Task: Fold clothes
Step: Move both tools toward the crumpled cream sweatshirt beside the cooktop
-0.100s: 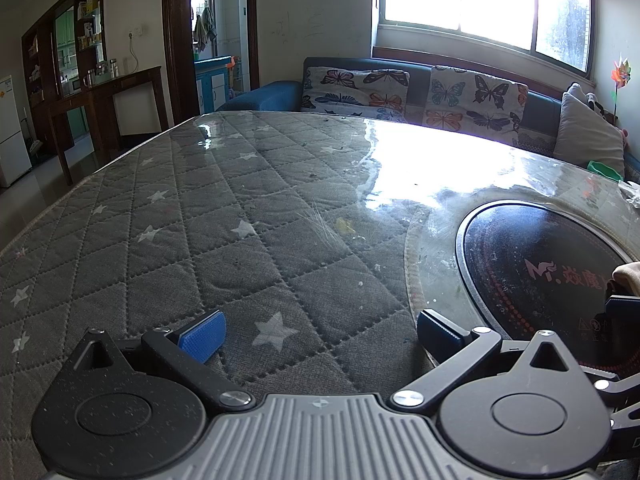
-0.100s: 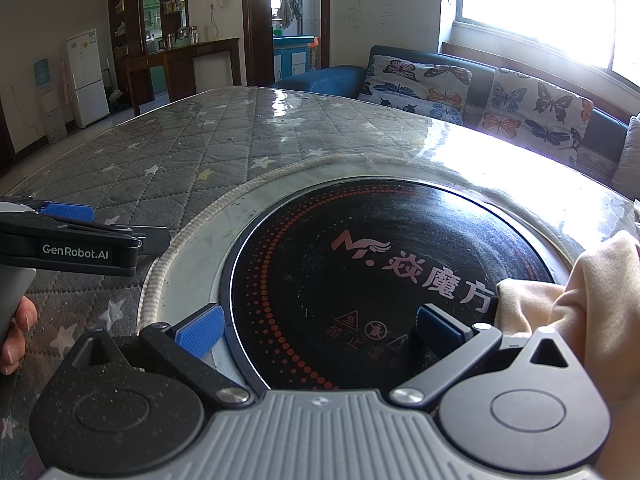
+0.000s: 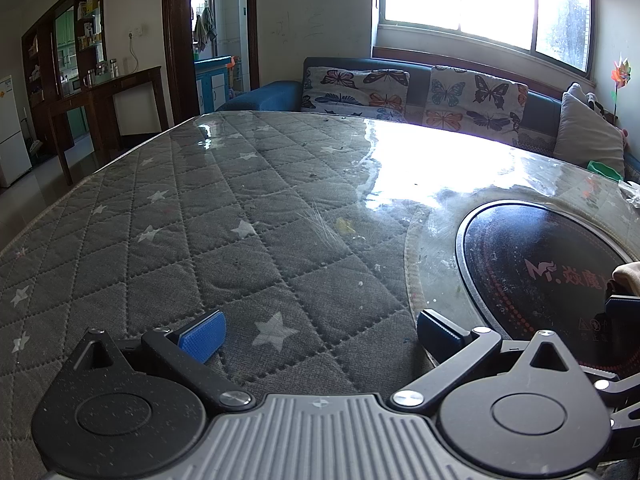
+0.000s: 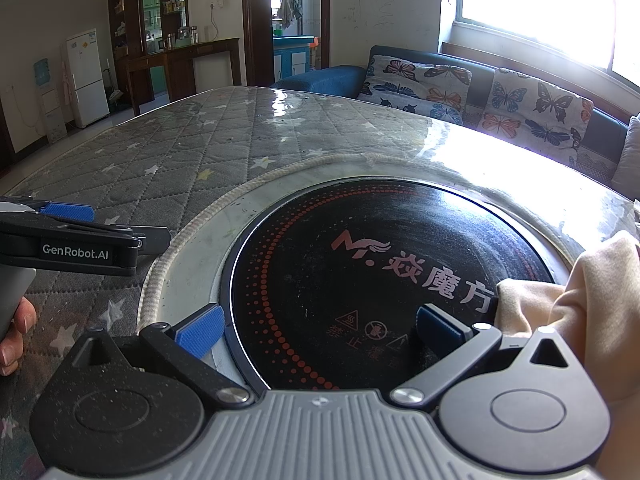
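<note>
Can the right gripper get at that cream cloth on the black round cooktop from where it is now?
Probably yes: the right gripper is open, the cream cloth lies just beside its right finger, and nothing sits between them on the cooktop.

Cream-coloured garment (image 4: 592, 300) lies bunched at the black round cooktop's (image 4: 360, 264) right edge

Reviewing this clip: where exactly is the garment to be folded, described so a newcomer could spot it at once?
Start at the round table with its grey star-quilted cover, then find the black round cooktop with red lettering set into it. At the cooktop's right edge, beside the right gripper, a bunched cream garment lies. It is the only pale loose fabric there.
</note>
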The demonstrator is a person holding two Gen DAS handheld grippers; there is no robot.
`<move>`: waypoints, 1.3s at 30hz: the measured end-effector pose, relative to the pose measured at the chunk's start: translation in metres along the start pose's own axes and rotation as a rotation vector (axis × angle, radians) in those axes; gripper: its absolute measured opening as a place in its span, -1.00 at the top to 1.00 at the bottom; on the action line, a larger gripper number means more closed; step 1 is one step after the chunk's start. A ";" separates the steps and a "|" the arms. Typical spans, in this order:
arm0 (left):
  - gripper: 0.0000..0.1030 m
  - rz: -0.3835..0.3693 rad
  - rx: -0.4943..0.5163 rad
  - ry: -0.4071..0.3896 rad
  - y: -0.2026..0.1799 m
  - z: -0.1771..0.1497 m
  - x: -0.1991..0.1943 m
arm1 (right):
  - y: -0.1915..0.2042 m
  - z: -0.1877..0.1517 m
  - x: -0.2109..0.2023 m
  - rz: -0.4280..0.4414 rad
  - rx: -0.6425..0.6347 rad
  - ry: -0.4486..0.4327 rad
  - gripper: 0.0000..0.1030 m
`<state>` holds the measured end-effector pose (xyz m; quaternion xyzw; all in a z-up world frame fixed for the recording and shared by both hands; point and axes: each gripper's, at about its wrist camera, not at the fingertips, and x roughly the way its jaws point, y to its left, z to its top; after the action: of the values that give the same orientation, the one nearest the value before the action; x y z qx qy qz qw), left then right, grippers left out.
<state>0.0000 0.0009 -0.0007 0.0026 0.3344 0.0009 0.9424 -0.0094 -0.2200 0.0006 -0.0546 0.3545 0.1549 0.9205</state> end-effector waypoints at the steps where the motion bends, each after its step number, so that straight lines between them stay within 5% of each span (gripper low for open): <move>1: -1.00 0.000 0.000 0.000 0.000 0.000 0.000 | 0.000 0.000 0.000 0.000 0.000 0.000 -1.00; 24: -1.00 0.017 -0.020 0.013 -0.001 0.003 -0.005 | -0.003 -0.002 -0.007 0.051 0.006 0.008 -1.00; 39: -1.00 -0.039 0.013 0.055 -0.032 0.004 -0.032 | -0.005 -0.019 -0.056 0.044 -0.003 -0.051 -1.00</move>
<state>-0.0218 -0.0311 0.0225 0.0020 0.3603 -0.0194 0.9326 -0.0590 -0.2425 0.0238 -0.0442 0.3317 0.1768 0.9256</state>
